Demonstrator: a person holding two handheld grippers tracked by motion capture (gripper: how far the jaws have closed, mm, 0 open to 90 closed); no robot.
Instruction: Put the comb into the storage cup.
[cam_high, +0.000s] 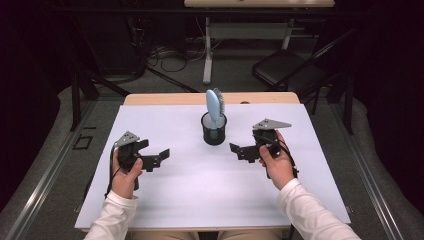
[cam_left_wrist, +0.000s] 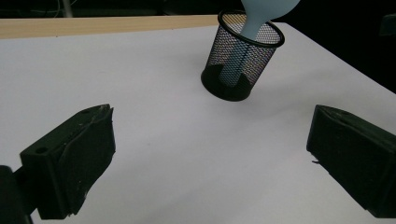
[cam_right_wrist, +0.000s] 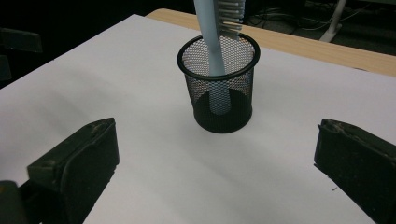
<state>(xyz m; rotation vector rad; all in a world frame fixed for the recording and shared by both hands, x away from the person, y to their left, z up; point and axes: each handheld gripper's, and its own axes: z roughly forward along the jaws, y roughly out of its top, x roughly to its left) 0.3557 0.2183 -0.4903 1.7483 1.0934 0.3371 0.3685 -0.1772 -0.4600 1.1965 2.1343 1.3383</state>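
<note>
A black mesh cup (cam_high: 214, 129) stands upright in the middle of the white table top (cam_high: 200, 185). A light blue hairbrush (cam_high: 215, 111) stands in it, handle down and bristled head up. My left gripper (cam_high: 155, 154) rests low at the left of the cup, open, with nothing between its jaws. My right gripper (cam_high: 241, 149) is at the cup's right, also open and empty. In the left gripper view the cup (cam_left_wrist: 243, 56) is ahead and to the right. In the right gripper view the cup (cam_right_wrist: 219, 86) and the brush handle (cam_right_wrist: 215, 79) stand straight ahead between the jaws.
The white sheet covers a wooden table whose far edge (cam_high: 210, 98) shows behind the cup. Beyond it are a dark chair (cam_high: 290, 70), a table leg (cam_high: 207, 50) and cables on the floor. Metal rails run along both sides.
</note>
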